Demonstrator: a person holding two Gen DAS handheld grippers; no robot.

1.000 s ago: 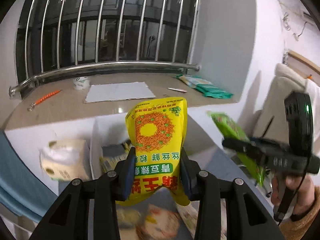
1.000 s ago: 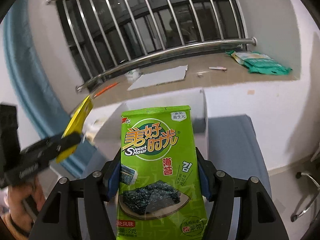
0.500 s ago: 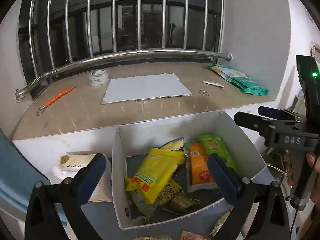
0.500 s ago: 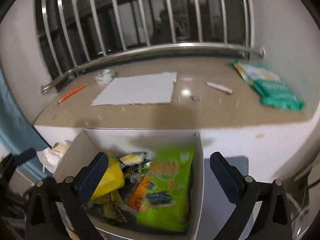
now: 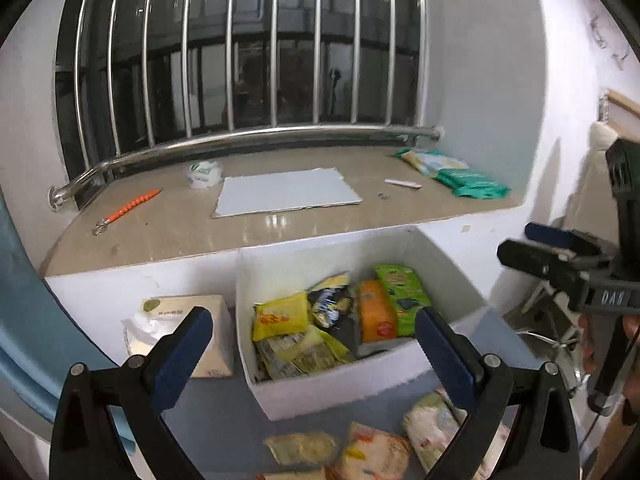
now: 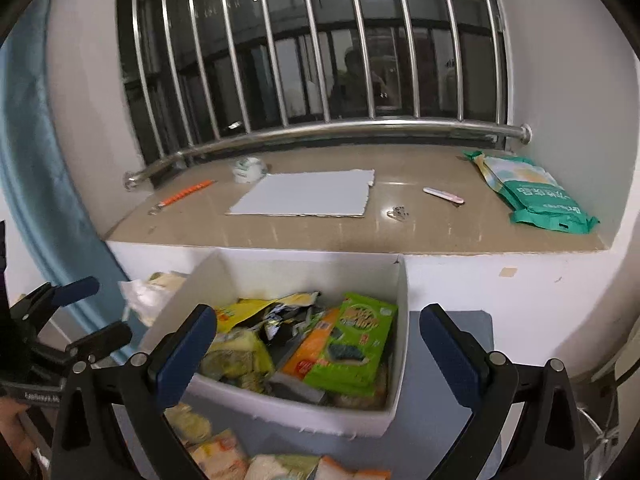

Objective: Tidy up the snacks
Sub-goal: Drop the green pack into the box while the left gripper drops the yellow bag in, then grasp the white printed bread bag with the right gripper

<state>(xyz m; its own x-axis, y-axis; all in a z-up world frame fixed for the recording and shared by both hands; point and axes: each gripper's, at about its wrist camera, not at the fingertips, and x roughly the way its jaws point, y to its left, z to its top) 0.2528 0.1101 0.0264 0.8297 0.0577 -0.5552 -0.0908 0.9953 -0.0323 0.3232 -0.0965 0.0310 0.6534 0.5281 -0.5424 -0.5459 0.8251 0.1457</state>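
A white box (image 5: 340, 388) (image 6: 396, 300) on a grey-blue table holds several snack packs, among them the yellow pack (image 5: 280, 316) (image 6: 236, 312) and the green seaweed pack (image 5: 402, 294) (image 6: 352, 344). My left gripper (image 5: 316, 354) is open and empty, above and in front of the box. My right gripper (image 6: 318, 354) is open and empty over the box's near edge; it also shows at the right of the left wrist view (image 5: 560, 260). Several loose snack packs (image 5: 360, 446) (image 6: 216, 456) lie on the table before the box.
A tissue pack (image 5: 180, 336) stands left of the box. Behind is a stone window sill (image 6: 320, 228) with a grey sheet (image 6: 308, 198), an orange pen (image 6: 188, 192), a tape roll (image 6: 250, 170) and green bags (image 6: 536, 196). Window bars rise behind it. A blue curtain (image 6: 36, 184) hangs at left.
One second ago each gripper held a pack, yellow in the left and green in the right. Both opened and dropped them into the box; since then both have drawn back a little.
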